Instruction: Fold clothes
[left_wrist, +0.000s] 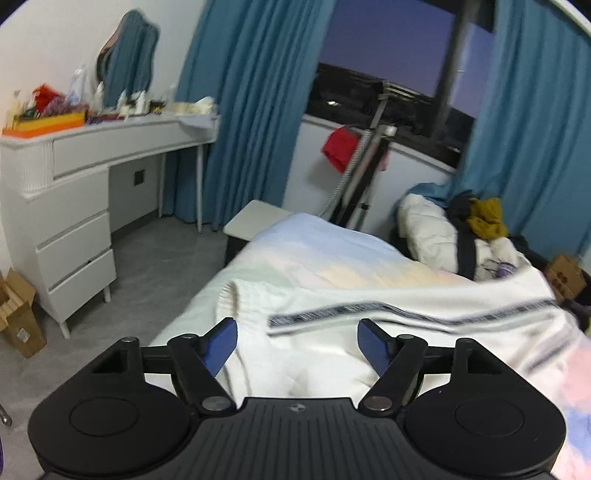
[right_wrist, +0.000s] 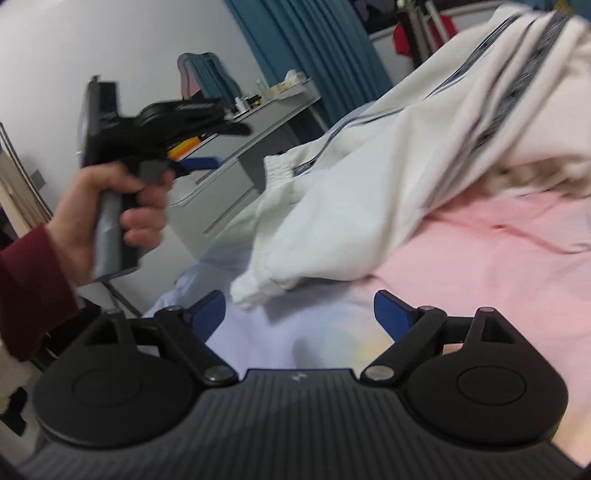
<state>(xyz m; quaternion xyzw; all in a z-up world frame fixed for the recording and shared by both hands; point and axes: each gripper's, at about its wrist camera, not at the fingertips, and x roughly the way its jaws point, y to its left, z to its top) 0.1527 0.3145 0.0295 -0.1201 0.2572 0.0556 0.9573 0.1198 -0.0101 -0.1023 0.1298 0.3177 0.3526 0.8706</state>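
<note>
White trousers with dark side stripes (left_wrist: 369, 317) lie spread across the pastel bedspread (left_wrist: 332, 258). My left gripper (left_wrist: 297, 341) stands open just above them, its blue pads apart with cloth below but not pinched. In the right wrist view the same trousers (right_wrist: 369, 192) lie bunched on the pink part of the bedspread (right_wrist: 480, 266), a cuffed leg end (right_wrist: 258, 288) nearest. My right gripper (right_wrist: 299, 317) is open just short of that cuff, nothing between its pads. The left gripper (right_wrist: 199, 162) shows there too, held in a hand (right_wrist: 107, 218) with a dark red sleeve.
A white dressing table (left_wrist: 74, 192) with clutter and a mirror stands left of the bed. Blue curtains (left_wrist: 251, 110) frame a dark window. A heap of clothes (left_wrist: 472, 229) lies at the bed's far right. Cardboard boxes (left_wrist: 18, 314) stand on the grey floor.
</note>
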